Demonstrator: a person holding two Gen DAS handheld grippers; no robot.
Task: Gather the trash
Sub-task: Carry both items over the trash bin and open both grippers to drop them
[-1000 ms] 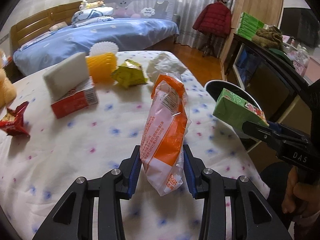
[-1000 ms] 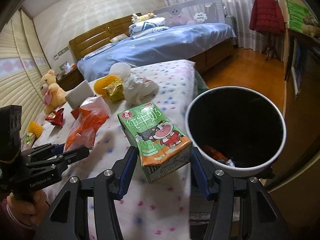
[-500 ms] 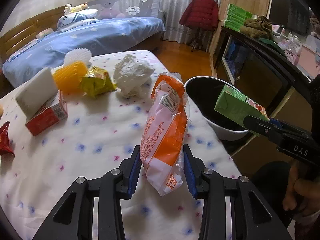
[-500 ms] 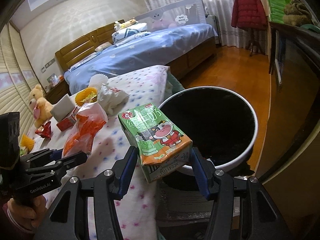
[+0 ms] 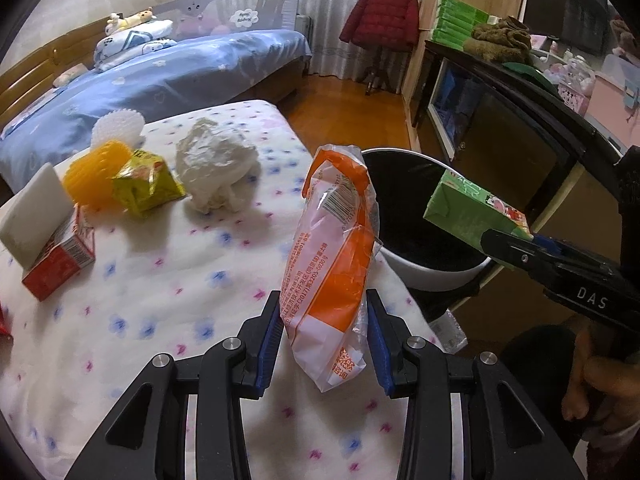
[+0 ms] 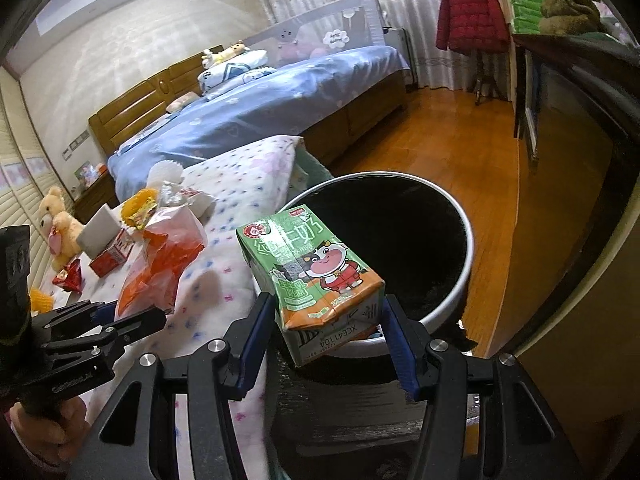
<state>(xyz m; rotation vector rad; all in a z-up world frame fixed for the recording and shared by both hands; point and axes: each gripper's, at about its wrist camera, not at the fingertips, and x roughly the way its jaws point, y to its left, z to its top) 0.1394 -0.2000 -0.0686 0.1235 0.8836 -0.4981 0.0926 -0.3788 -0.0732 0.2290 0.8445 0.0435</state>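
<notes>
A person's left tongs (image 5: 324, 344) clamp the lower part of an orange-and-white snack wrapper (image 5: 336, 256), its blue pads pressed against both sides so the bag stands upright above the spotted cloth of the desk (image 5: 168, 280). The right tongs (image 6: 328, 344) grip a green milk carton (image 6: 312, 268) by its lower end, held over the near rim of the white trash bin (image 6: 466, 256) with the black liner, which stands just off the desk's edge at about 2 o'clock in the left wrist view. On the desk, around 10 to 11 o'clock, lie a crumpled white plastic bag (image 5: 218, 174), a yellow packet (image 5: 146, 184), an orange foam net (image 5: 98, 174) and a red box (image 5: 58, 264).
</notes>
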